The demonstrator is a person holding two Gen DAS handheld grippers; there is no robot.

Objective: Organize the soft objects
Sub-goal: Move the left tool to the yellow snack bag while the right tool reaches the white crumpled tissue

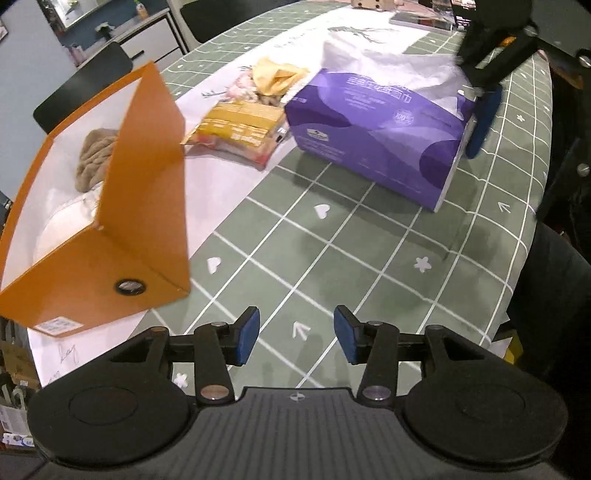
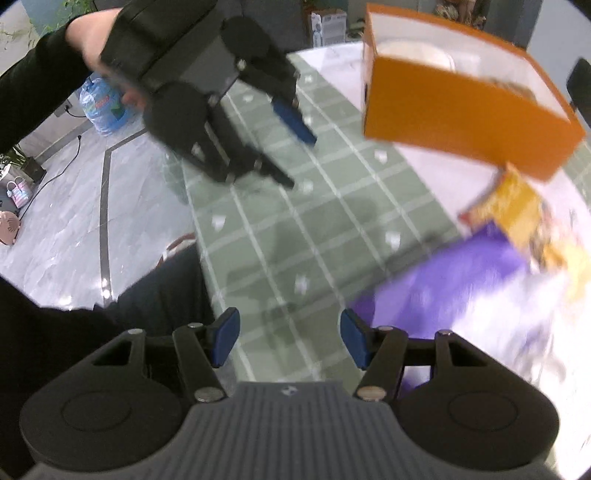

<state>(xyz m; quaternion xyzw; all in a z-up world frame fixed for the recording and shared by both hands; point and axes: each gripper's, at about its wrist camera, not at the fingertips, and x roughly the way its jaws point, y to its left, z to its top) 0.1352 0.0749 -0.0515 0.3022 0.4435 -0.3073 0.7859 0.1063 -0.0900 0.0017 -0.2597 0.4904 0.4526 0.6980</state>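
An orange box (image 1: pixel 110 206) stands at the left of the table with a beige knitted cloth (image 1: pixel 94 158) and a white soft item (image 1: pixel 66 225) inside. It also shows in the right wrist view (image 2: pixel 461 114). A purple tissue pack (image 1: pixel 376 129) with white tissue sticking out lies mid-table, blurred in the right wrist view (image 2: pixel 443 291). A yellow snack packet (image 1: pixel 240 129) and a yellow cloth (image 1: pixel 277 75) lie between them. My left gripper (image 1: pixel 295 339) is open and empty above the green cloth. My right gripper (image 2: pixel 288 341) is open and empty beside the tissue pack's right end.
The table has a green checked cloth (image 1: pixel 332 258) with a white floral runner (image 1: pixel 229 192). Books and a small wooden thing sit at the far edge (image 1: pixel 421 16). Dark chairs (image 1: pixel 85 85) stand behind the box. The table edge and marble floor (image 2: pixel 74 221) are to the left.
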